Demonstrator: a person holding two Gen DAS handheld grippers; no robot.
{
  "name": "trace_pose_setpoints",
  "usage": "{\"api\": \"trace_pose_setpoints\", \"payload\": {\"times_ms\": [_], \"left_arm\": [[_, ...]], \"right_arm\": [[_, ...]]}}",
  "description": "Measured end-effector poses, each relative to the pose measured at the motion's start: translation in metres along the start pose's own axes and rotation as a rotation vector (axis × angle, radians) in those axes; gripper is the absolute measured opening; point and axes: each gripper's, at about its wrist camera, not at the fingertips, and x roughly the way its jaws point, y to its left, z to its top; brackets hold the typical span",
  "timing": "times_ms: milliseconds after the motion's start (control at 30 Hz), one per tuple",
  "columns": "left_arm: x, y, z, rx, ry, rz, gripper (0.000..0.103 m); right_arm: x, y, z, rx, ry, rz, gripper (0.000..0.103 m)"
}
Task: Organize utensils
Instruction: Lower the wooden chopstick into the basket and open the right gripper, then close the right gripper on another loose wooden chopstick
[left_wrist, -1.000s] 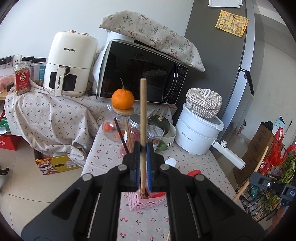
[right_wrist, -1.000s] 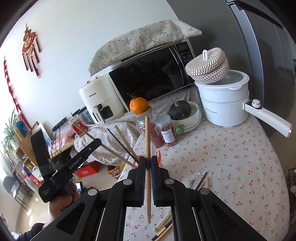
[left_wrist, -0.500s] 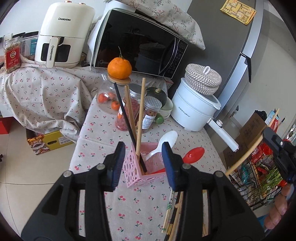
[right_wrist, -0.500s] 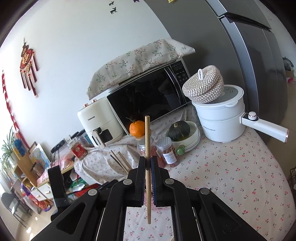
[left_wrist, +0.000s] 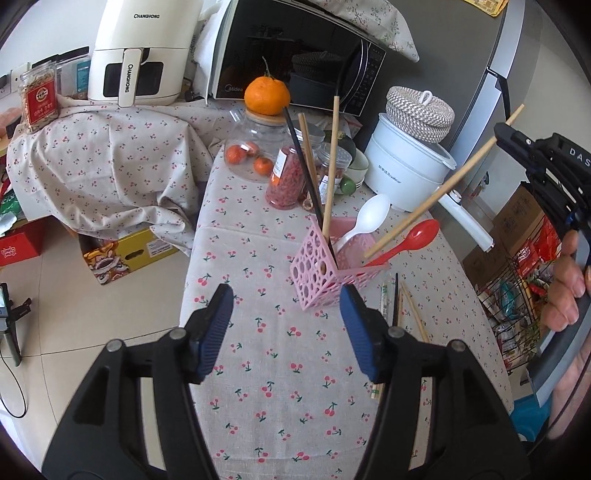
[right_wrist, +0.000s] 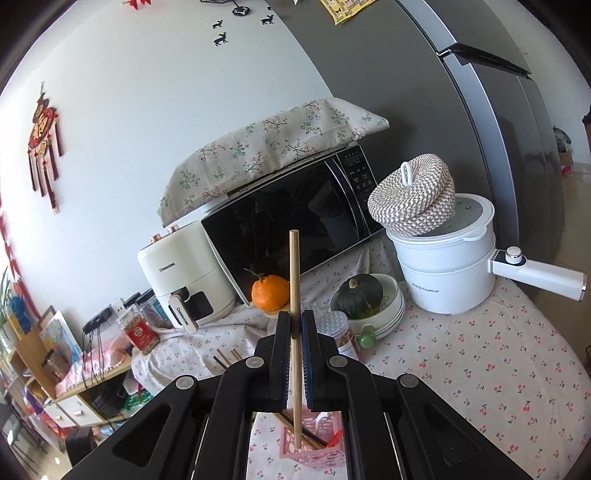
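A pink perforated holder (left_wrist: 321, 280) stands on the cherry-print tablecloth. It holds a black chopstick (left_wrist: 301, 162), two wooden chopsticks (left_wrist: 331, 162), a white spoon (left_wrist: 369, 218) and a red spoon (left_wrist: 410, 240). My left gripper (left_wrist: 286, 306) hangs just short of the holder, its jaws opening with nothing between them. My right gripper (right_wrist: 294, 325) is shut on a wooden chopstick (right_wrist: 294, 266), whose lower end hangs over the holder (right_wrist: 314, 452). In the left wrist view the right gripper (left_wrist: 504, 134) comes in from the right with that chopstick (left_wrist: 443, 188) slanting down toward the holder.
Several loose chopsticks (left_wrist: 400, 306) lie on the cloth right of the holder. Behind it stand jars (left_wrist: 286, 177), an orange (left_wrist: 266, 95), a white pot (left_wrist: 410, 162) with a woven lid, a microwave (left_wrist: 295, 55) and an air fryer (left_wrist: 138, 55). The table drops to floor on the left.
The left gripper let go of its wooden chopstick, which now stands in the holder, then opened wide and tipped downward. The right gripper carried its chopstick over the holder.
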Motion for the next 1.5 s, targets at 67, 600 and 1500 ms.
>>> {"api": "trace_pose_setpoints", "payload": {"times_ms": [67,600,1500], "left_arm": [[0.002,0.0,-0.002,0.002,0.018,0.003,0.064],[0.015,-0.016,-0.002,0.065,0.052,0.023,0.069],[0.061,-0.084,-0.043,0.137,0.337,-0.027,0.082]], "right_arm": [[0.012,-0.001,-0.003,0.02,0.015,-0.005,0.006],[0.067,-0.029,-0.034,0.103,0.209,-0.02,0.018],[-0.009,-0.141,-0.065,0.062,0.563,-0.322,0.064]]}}
